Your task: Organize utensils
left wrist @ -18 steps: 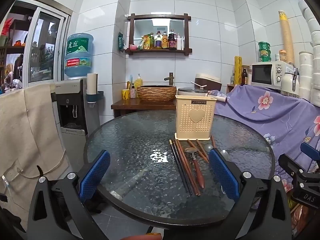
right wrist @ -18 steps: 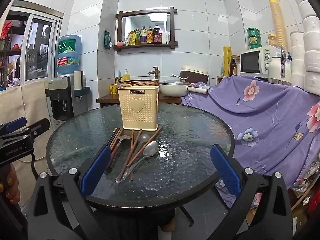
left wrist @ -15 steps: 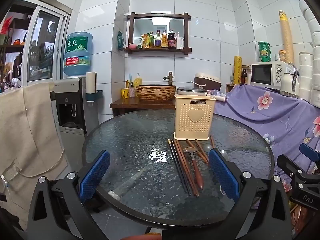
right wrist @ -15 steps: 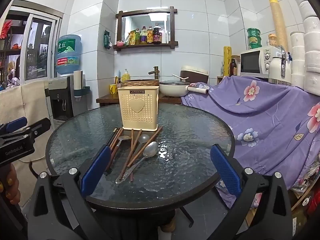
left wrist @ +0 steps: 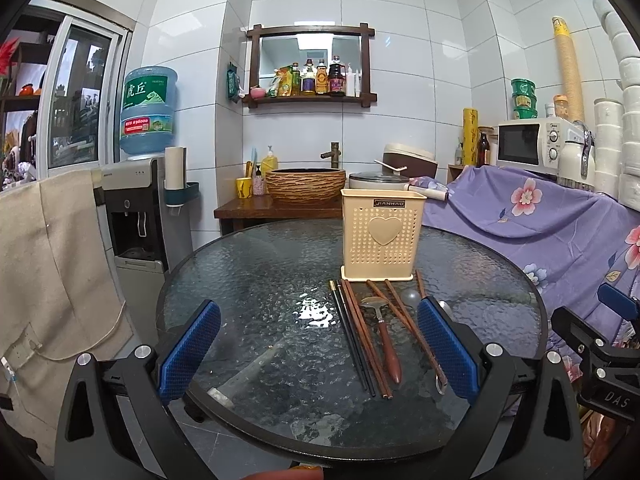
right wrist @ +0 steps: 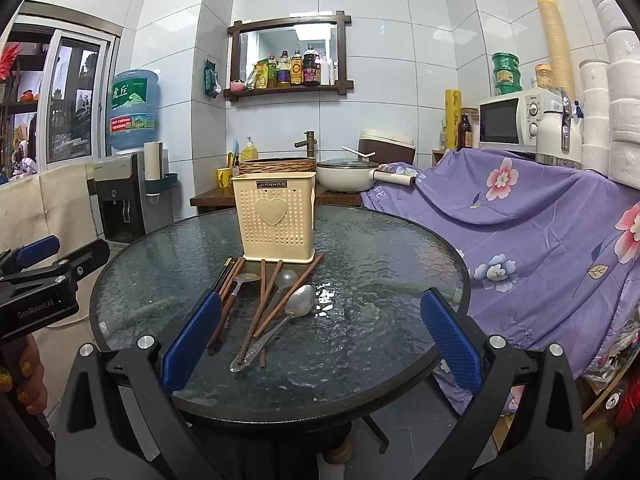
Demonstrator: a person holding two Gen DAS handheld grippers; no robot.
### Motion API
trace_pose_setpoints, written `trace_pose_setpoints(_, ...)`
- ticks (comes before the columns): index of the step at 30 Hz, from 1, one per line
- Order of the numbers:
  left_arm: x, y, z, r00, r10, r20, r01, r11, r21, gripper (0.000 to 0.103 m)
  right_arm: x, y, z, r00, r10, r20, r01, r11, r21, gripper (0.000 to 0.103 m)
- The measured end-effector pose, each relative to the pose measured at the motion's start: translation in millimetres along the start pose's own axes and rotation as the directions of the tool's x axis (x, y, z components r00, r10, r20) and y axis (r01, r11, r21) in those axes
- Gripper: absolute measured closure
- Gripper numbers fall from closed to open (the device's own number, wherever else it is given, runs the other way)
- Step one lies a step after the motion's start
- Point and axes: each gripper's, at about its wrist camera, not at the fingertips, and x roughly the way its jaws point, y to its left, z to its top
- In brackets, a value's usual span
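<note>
Your left gripper [left wrist: 318, 350] hangs over the near left edge of the round glass tabletop [left wrist: 248, 280] with its jaws spread wide and nothing between them; the blue pads [left wrist: 188, 354] frame bare glass and the left end of the utensil row.

Moving right from that pad, you meet the dark chopsticks [left wrist: 352, 340] lying lengthwise, touching the brown chopsticks beside them. Next comes the wooden-handled spoon [left wrist: 386, 338], bowl toward the holder, then another pair of brown chopsticks [left wrist: 396, 312] angled across. A metal spoon [right wrist: 276, 328] lies furthest right in the bunch, its bowl pointing away from you (in the left view the gripper's right pad hides much of it).

Behind the whole row stands the cream utensil holder [left wrist: 382, 234], upright, perforated, with a heart on its front, its base just touching the far tips of the chopsticks. I cannot tell whether anything is inside it.

Your right gripper [right wrist: 320, 338] hovers over the near right of the tabletop, jaws equally wide and holding nothing, with the utensils lying by its left pad [right wrist: 192, 338]. Further right a purple floral cloth [right wrist: 540, 220] drapes beside the tabletop.
</note>
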Motion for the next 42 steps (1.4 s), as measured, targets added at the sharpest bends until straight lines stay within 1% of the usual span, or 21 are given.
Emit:
trace_pose_setpoints(18,2.3,-5.7,4.6,1.000,-0.012,0.006,0.012,1.000,0.015,0.006,1.9,4.2,4.3,1.000,0.008,-0.001,-0.008,1.000,-0.024,0.005)
trace_pose_setpoints(42,1.9,-8.0,4.5,1.000,-0.016,0.003,0.016,1.000,0.021,0.006,2.2,2.7,5.8,1.000,0.010,0.003,-0.010,1.000,-0.015,0.005)
